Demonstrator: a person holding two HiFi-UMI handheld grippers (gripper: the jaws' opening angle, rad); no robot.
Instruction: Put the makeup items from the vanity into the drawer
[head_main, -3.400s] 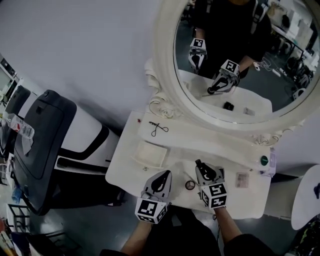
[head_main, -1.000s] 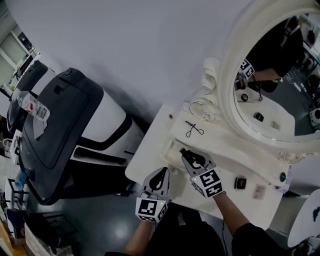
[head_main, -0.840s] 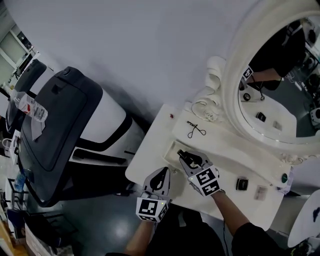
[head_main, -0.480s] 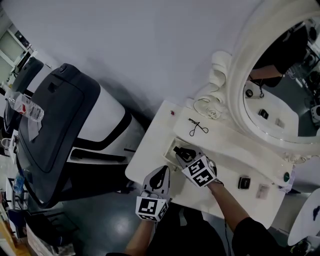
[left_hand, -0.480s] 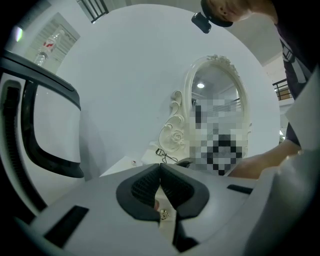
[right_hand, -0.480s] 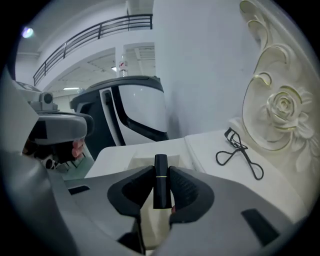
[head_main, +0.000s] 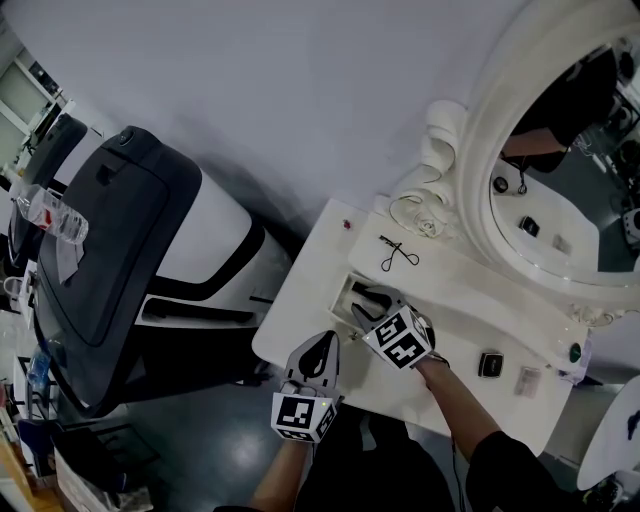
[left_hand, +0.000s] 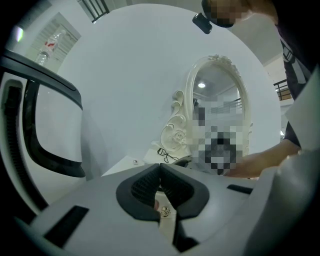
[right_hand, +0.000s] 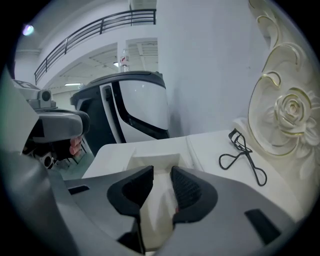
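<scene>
**Hazards.** I have the right tongs (right_hand: 161, 172) low over the open drawer (right_hand: 155, 160), at the left end of the worktop (head_main: 303, 292). If I lift out carelessly, I judge a jaw could catch the drawer wall and jolt it. The eyelash curler (right_hand: 245, 150) lies flat on the raised part of the worktop beyond the drawer, near the carved mirror frame (right_hand: 287, 115). It is thin and wiry, so a shallow pinch would likely skid it toward the frame rather than lift it. A small dark compact (head_main: 489, 363) and a flat packet (head_main: 527, 380) sit on the worktop well apart from the drawer. The long carry from there risks a drop.

**Tongs.** The right tongs stand apart and have just eased slightly wider. Only the white drawer interior shows between the pads, and they hold nothing. The left tongs (left_hand: 160, 166) are closed tip to tip and empty, and they hang at the worktop's near edge.
</scene>
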